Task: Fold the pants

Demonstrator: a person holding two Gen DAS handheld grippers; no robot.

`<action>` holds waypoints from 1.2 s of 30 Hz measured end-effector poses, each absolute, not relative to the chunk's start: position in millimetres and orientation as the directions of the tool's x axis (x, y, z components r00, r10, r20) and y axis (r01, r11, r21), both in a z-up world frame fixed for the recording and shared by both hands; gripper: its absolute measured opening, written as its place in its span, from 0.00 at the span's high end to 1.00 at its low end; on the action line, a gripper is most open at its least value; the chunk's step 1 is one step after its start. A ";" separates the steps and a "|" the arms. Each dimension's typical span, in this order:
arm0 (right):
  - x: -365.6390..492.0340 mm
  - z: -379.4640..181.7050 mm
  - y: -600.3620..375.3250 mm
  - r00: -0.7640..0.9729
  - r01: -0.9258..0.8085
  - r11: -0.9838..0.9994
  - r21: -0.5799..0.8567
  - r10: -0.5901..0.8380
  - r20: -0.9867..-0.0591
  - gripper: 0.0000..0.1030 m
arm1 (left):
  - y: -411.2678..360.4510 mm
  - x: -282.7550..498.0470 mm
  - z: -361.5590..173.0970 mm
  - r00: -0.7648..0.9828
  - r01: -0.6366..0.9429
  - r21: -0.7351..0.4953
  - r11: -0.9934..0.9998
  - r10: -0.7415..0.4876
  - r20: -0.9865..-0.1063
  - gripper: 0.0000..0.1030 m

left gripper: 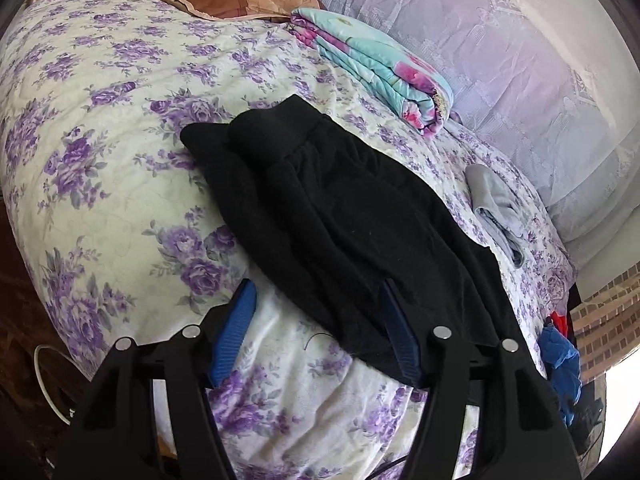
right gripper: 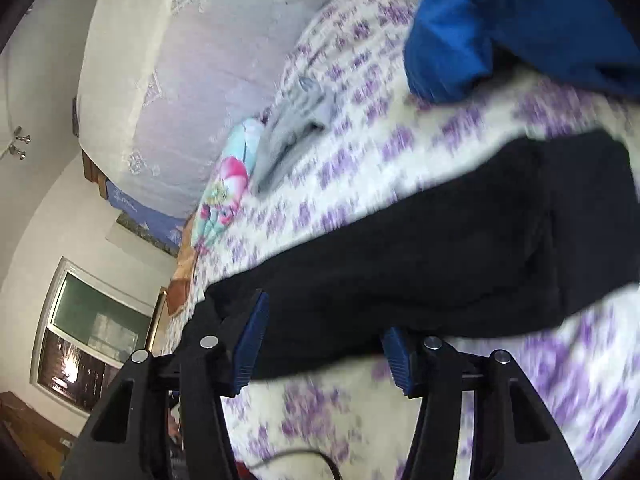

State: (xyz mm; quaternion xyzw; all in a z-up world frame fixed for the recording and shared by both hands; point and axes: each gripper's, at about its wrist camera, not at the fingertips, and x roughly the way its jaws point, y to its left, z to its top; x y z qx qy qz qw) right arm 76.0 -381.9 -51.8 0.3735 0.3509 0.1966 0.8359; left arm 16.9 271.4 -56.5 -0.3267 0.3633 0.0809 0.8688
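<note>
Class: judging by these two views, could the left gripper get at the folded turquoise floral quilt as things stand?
Probably yes. The left gripper is open, and only the flat black pants lie between it and the folded turquoise floral quilt; nothing stands in the way.

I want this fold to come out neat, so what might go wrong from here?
The black pants already lie bunched in overlapping layers, so a pinch may catch only the top layer. The grey garment lies close beside them and could get dragged along. The right wrist view is blurred, so the right tool may close off target.
</note>
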 end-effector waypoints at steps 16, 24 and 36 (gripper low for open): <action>27.5 -75.2 -410.4 0.706 0.056 0.648 0.760 0.513 -0.489 0.51 | 256.7 19.9 -63.4 0.708 -0.324 -0.505 0.800 -0.149 -0.691 0.40; 59.9 -89.1 -431.8 0.700 0.194 0.646 0.738 0.436 -0.566 0.52 | 257.7 16.4 -63.1 0.710 -0.325 -0.511 0.796 -0.152 -0.688 0.40; 46.9 -64.4 -432.6 0.809 0.050 0.615 0.787 0.437 -0.393 0.96 | 273.2 9.2 -55.4 0.729 -0.332 -0.602 0.726 -0.207 -0.652 0.41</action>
